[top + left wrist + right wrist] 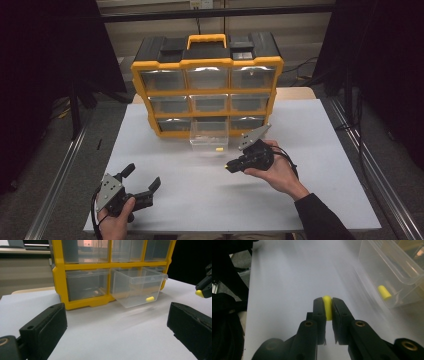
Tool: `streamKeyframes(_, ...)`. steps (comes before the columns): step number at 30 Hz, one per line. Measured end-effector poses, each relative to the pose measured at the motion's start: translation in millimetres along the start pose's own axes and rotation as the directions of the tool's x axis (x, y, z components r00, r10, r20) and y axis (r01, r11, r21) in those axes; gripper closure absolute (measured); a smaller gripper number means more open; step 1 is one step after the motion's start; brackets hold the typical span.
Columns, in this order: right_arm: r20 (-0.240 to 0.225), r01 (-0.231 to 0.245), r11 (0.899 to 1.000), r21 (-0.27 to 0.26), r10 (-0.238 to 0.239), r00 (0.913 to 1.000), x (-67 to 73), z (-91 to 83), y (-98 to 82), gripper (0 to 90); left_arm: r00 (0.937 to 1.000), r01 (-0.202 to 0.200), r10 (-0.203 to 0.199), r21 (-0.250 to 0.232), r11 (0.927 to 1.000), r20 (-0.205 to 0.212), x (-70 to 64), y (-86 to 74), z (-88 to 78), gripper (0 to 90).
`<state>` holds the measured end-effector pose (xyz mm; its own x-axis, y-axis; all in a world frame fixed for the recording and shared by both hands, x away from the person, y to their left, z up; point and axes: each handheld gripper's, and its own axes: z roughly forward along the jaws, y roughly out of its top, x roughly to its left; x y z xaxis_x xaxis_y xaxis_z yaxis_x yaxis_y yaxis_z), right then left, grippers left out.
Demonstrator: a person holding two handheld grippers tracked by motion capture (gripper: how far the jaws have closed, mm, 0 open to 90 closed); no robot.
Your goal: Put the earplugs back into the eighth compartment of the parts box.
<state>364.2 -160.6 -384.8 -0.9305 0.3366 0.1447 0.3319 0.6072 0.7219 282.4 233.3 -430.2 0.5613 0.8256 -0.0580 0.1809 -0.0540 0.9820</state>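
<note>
A white table (310,165) holds a yellow and black plastic organiser cabinet (207,82) with 9 clear drawers in 3 rows. The clear plastic drawer (209,135) from the middle of the bottom row is pulled out toward the person, and 1 small yellow foam earplug (150,299) lies inside it.

The right gripper (229,167), held in a hand just in front and to the right of that drawer, has its 2 black jaws nearly closed on a second yellow foam plug (327,307), pinched at the tips, a little above the table. The left gripper (142,182) rests at the near left edge, well apart from the cabinet, jaws spread wide with nothing between them.

The step in hand looks like carrying the gripped plug to the open drawer. The next move likely calls for swinging the tips over the drawer's rim, then opening the jaws so the plug drops beside the first, without knocking the thin wall.
</note>
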Motion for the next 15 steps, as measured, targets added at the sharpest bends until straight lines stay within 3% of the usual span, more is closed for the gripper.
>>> streamKeyframes(15, 0.015, 0.028, 0.998, -0.064, -0.028, 0.9995, 4.1, -11.2, 17.1, 81.2, 1.0000, -0.002, 0.002, 0.005, 1.0000, 0.001, -0.5, -0.6, 1.3, 2.8)
